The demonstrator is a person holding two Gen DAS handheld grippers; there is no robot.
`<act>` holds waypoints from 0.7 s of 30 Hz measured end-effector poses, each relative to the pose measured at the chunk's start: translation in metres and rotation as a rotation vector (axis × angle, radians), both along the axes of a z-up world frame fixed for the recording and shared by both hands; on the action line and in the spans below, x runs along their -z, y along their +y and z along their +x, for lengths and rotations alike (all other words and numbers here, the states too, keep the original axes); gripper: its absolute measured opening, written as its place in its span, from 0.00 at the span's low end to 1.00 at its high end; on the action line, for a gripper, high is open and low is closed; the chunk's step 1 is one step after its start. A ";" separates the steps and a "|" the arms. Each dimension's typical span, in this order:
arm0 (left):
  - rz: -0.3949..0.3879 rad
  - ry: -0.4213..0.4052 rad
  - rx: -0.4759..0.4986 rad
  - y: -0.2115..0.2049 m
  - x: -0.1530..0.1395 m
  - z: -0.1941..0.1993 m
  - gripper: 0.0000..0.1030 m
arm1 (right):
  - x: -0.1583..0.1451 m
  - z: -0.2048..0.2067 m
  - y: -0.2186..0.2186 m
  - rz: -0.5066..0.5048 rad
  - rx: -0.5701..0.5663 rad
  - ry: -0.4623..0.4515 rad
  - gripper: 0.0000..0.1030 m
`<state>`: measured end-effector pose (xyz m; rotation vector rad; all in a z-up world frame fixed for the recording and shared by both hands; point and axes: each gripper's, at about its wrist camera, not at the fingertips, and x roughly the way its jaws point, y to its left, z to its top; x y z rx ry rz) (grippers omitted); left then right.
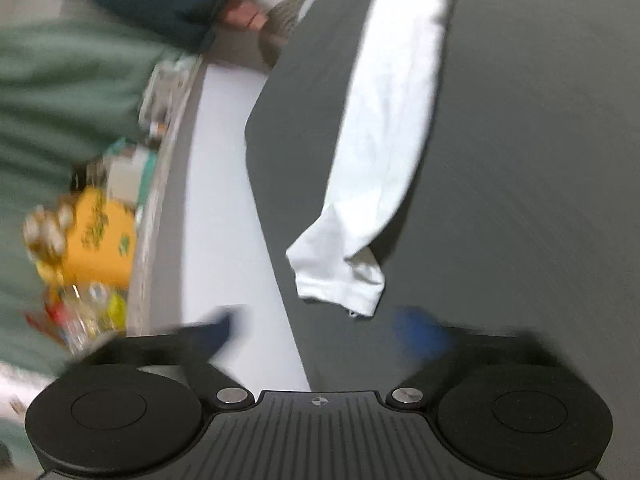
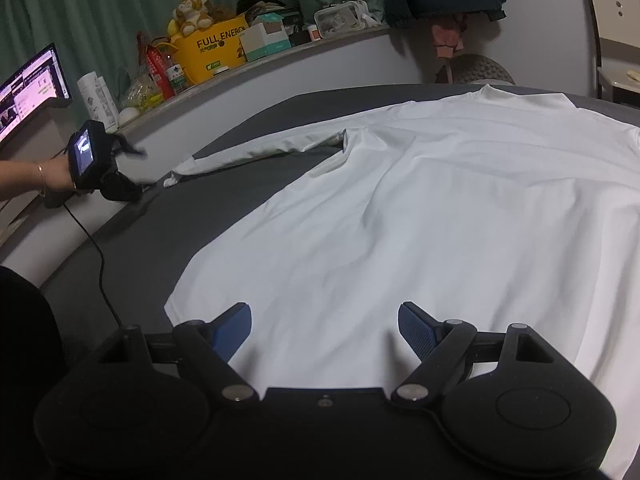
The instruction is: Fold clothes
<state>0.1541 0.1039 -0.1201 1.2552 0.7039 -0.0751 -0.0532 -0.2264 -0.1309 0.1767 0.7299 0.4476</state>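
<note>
Two claws spread wide, left claw (image 1: 324, 332) near the sleeve cuff (image 1: 340, 280), right claw (image 2: 324, 328) over the white shirt (image 2: 440, 216) on the grey bed (image 2: 160, 220).

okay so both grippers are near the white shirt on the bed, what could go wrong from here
The left gripper is open near the sleeve cuff; that view is blurred, so it may miss the cuff or catch the grey sheet. The right gripper is open over the shirt hem; pinching one layer could bunch it.
</note>
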 end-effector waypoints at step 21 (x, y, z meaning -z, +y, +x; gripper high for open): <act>0.363 0.106 0.091 -0.023 0.068 0.023 0.01 | 0.007 0.013 -0.009 0.034 0.052 0.045 0.78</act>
